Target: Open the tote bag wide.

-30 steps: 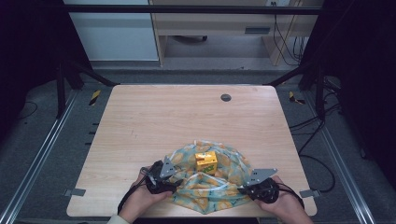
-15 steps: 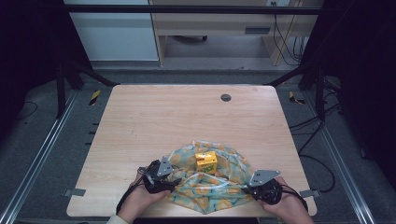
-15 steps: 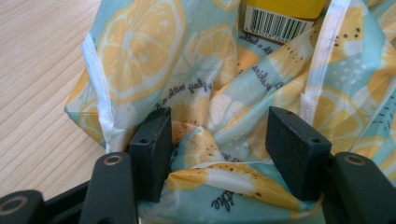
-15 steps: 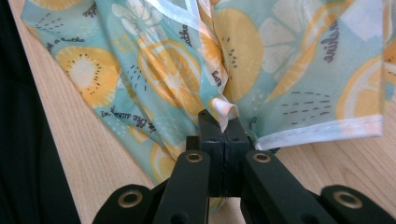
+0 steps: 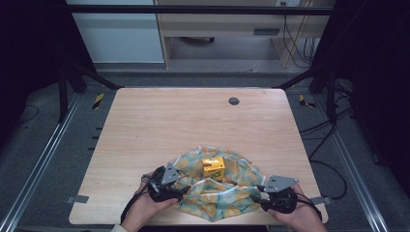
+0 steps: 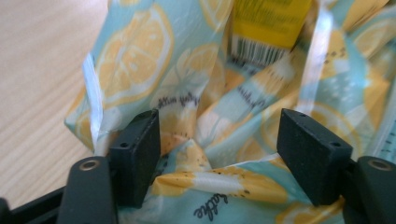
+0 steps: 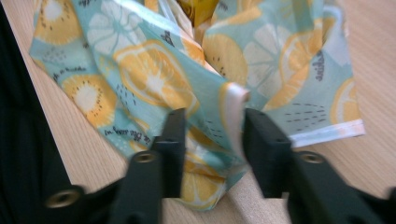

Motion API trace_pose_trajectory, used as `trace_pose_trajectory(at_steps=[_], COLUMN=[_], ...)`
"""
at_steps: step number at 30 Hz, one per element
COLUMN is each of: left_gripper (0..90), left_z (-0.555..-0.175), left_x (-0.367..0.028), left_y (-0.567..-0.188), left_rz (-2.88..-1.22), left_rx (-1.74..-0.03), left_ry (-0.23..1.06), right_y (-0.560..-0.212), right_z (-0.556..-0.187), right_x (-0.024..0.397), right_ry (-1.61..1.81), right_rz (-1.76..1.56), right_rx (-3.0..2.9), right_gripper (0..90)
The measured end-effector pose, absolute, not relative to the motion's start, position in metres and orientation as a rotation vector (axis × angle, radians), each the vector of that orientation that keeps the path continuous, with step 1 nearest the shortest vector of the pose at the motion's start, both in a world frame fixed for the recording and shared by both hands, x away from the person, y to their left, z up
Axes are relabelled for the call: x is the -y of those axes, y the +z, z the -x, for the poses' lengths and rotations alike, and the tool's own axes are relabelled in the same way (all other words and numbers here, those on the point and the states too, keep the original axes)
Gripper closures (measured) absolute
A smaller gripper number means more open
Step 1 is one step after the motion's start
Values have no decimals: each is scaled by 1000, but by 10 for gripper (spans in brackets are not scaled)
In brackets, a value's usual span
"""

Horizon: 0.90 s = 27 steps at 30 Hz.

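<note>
The lemon-print cloth (image 5: 220,195) with the yellow box (image 5: 213,167) is flanked by both grippers; the jaws of the left gripper (image 6: 217,140) and right gripper (image 7: 212,140) have just been opened, fabric loose between them.

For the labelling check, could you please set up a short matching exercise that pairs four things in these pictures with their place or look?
Things:
1. box
2. bag
3. round plug
4. left tool

Descriptions:
A. dark disc near the table's far edge
B. yellow, standing on the printed plastic
C. jaws apart, with printed plastic between them
D. teal with lemon slices, at the table's near edge

Pairs: 1-B, 2-D, 3-A, 4-C
</note>
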<state>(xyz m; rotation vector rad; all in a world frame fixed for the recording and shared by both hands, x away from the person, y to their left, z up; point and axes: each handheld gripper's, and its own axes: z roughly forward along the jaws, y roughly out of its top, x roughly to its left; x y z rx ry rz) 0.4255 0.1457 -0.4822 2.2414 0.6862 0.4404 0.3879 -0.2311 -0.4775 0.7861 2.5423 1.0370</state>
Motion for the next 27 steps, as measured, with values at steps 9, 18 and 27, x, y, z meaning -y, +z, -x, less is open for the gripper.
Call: trace_pose_trajectory(at_steps=[9,18,27], left_gripper=[186,134,125], left_z=[-420,-419,-437], left_x=[-147,-157,-194], left_y=[-469,-455,-448], left_rz=[-2140,-2048,-1965], left_rx=[-673,-717,-853], left_ry=[456,445,518], right_y=[-461,-432,-422], right_z=[-380,-380,-410], right_x=[237,250,259], right_ry=[1094,1181,1170], right_rz=[-822,-853,-993], right_rx=[-2429,-2325,-2185], right_gripper=[219,104,90])
